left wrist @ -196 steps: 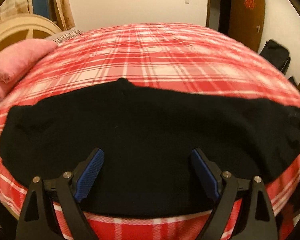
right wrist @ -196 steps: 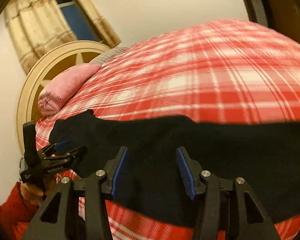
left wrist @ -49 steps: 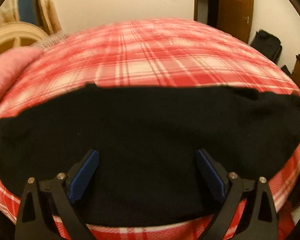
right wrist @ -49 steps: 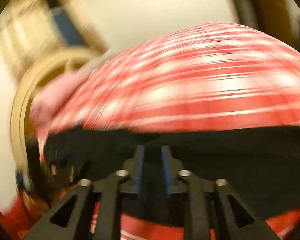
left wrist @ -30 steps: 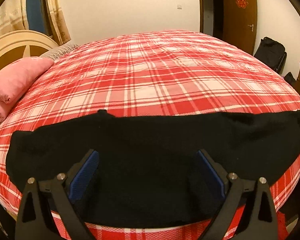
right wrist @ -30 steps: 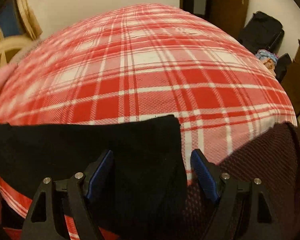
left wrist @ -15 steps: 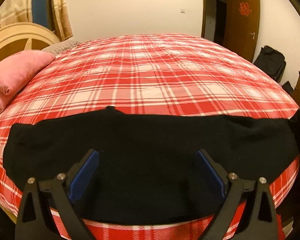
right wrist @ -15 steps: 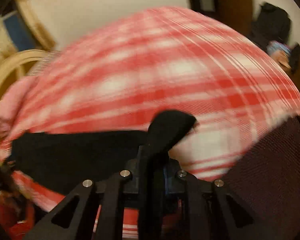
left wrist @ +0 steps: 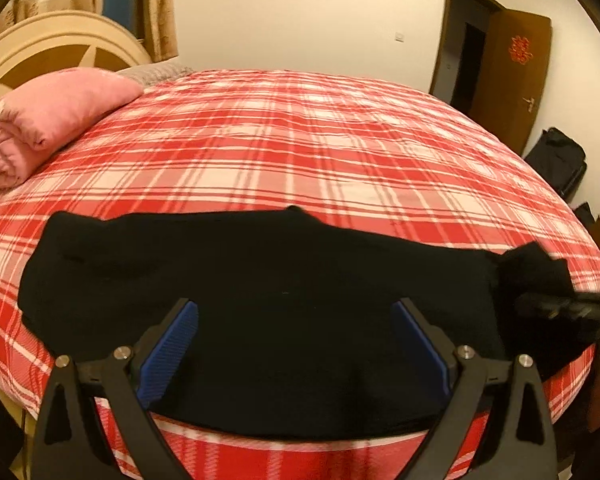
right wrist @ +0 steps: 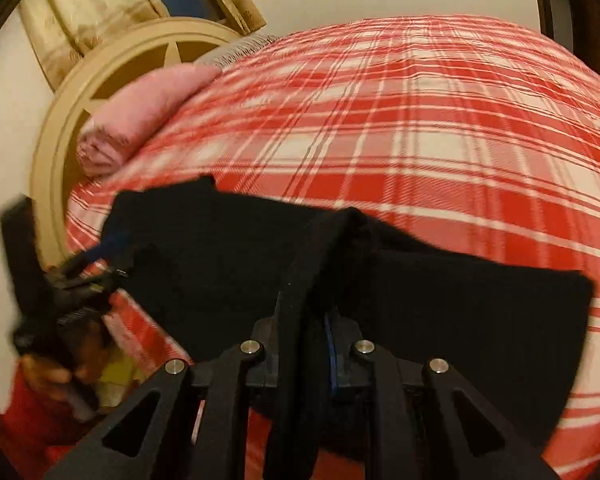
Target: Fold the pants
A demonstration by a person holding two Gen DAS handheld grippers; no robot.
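Black pants (left wrist: 260, 280) lie stretched sideways along the near edge of a red plaid bed (left wrist: 320, 152). My left gripper (left wrist: 296, 344) is open and empty, hovering over the middle of the pants. My right gripper (right wrist: 306, 320) is shut on the right end of the pants (right wrist: 320, 248) and holds that end lifted, with fabric draped over its fingers. In the left wrist view the right gripper (left wrist: 560, 308) shows at the far right with the raised black end (left wrist: 532, 268). In the right wrist view the left gripper (right wrist: 96, 260) shows at the left.
A folded pink quilt (left wrist: 48, 120) lies at the head of the bed by a cream headboard (left wrist: 40, 52). A brown door (left wrist: 508, 76) and a black bag (left wrist: 556, 160) stand at the right. The bed's front edge (left wrist: 300, 448) is just below my grippers.
My right gripper closed on the right end of the pants, lifted it and carried it leftward over the garment. The left gripper stayed open, shifting slightly.
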